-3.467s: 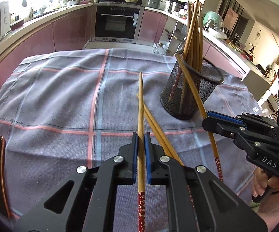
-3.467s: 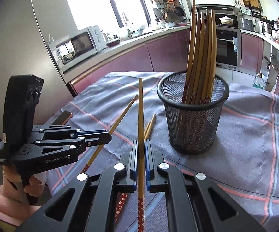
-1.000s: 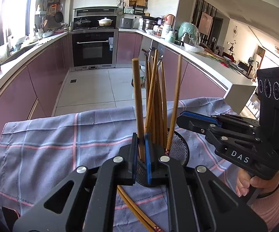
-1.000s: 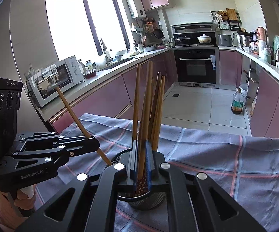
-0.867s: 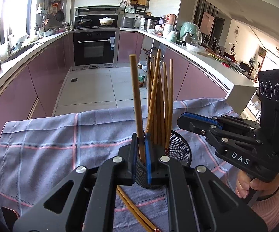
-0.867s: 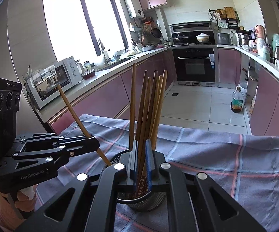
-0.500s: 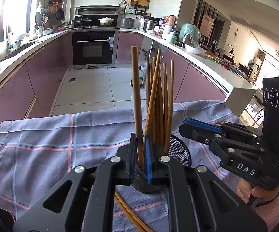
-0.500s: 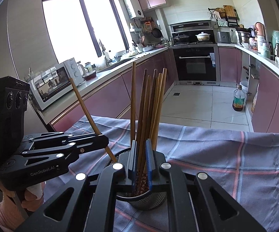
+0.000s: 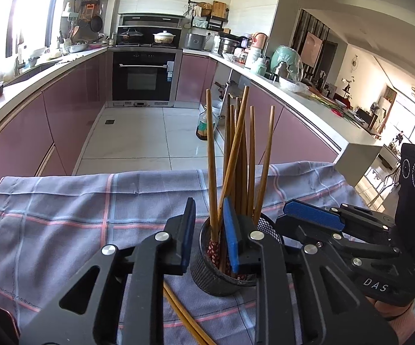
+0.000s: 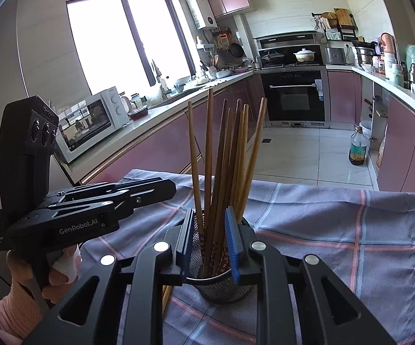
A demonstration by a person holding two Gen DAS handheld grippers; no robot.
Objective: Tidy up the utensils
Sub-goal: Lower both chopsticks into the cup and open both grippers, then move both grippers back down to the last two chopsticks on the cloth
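A black mesh cup (image 9: 207, 276) stands on the checked cloth and holds several wooden chopsticks (image 9: 237, 158) upright; it also shows in the right wrist view (image 10: 222, 287) with the chopsticks (image 10: 227, 155). My left gripper (image 9: 209, 230) is open just above the cup's rim, with a chopstick (image 9: 211, 155) standing free between the pads. My right gripper (image 10: 209, 235) is open over the same cup, and its blue pad shows in the left wrist view (image 9: 312, 214). Loose chopsticks (image 9: 184, 319) lie on the cloth beside the cup.
The grey-blue checked cloth (image 9: 63, 210) covers the table, whose far edge drops to the kitchen floor. A dark object (image 9: 1, 319) lies at the near left edge. Pink cabinets and an oven (image 9: 144, 77) stand behind.
Both grippers have opened and let go of their chopsticks, which now stand in the cup with the others. Both grippers remain close above the cup.
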